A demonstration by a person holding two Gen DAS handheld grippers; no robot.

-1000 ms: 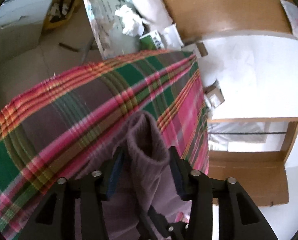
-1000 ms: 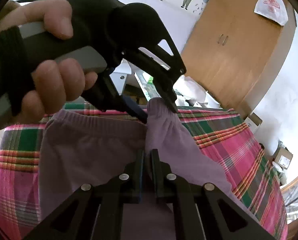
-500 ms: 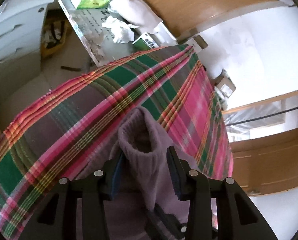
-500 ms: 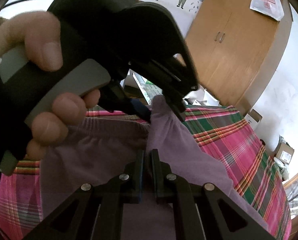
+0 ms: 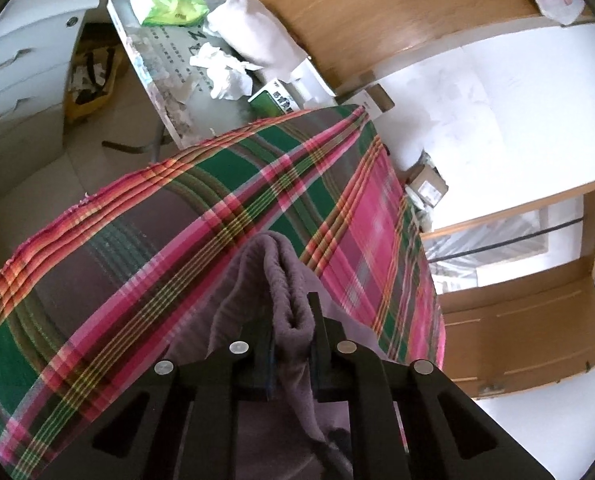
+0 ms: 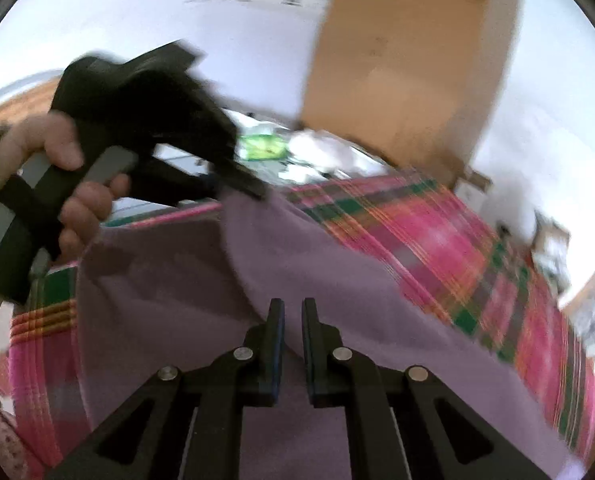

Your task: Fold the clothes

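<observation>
Plaid bedspread (image 5: 145, 264) underneath; my left gripper (image 5: 291, 336) pinches the purple garment (image 6: 337, 280), right gripper (image 6: 293, 320) nearly closed on nothing I can confirm. Folding barely begun.

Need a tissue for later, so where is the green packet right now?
In the left wrist view the green packet lies top left on the side table, beside a white cloth bundle, beyond the plaid cloth.
</observation>
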